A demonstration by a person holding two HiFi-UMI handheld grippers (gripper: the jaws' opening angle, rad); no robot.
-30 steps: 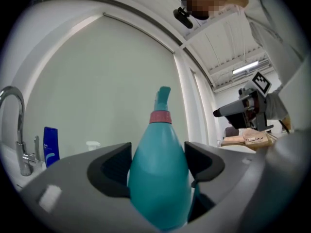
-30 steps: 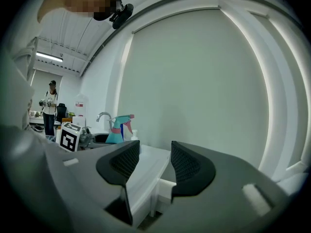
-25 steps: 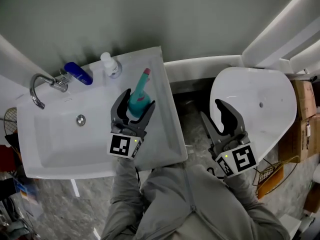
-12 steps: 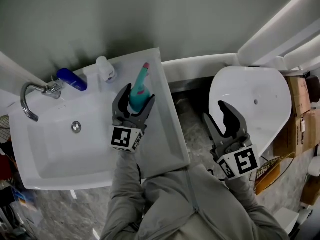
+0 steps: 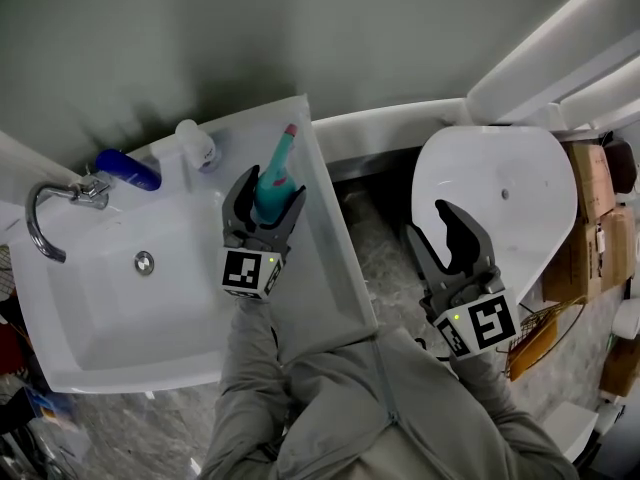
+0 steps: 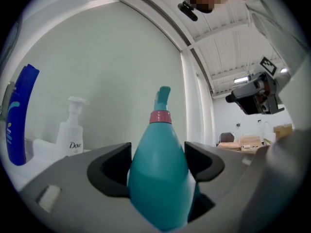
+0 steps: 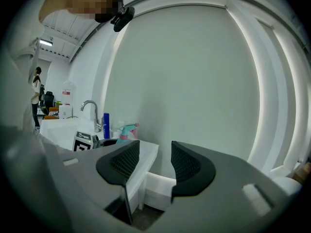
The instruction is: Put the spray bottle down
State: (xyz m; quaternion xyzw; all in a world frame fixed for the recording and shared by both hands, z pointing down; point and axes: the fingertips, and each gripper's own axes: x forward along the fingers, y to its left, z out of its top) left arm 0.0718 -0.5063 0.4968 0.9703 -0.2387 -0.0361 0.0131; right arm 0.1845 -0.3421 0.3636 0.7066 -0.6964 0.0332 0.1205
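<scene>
A: Head view first. Where is the spray bottle [image 5: 276, 173]?

B: One teal spray bottle, pinched in the left gripper [image 5: 268, 192], over the right rim of the sink [image 5: 335, 263]. Its long axis leans away toward the wall, pink nozzle tip farthest. I can't tell whether its base touches the rim.

A: And the rest?

B: Two more bottles on the back ledge: one blue bottle [image 5: 128, 169] and one white pump bottle [image 5: 195, 143], beside one faucet [image 5: 45, 213]. The right gripper [image 5: 432, 236] hangs by the toilet [image 5: 520, 183], well apart.

A: Left gripper view?

B: The bottle stands upright, pink collar and nozzle up, both jaws pressing its teal body.

A: Right gripper view?

B: Its jaws are spread, with nothing between them.
</scene>
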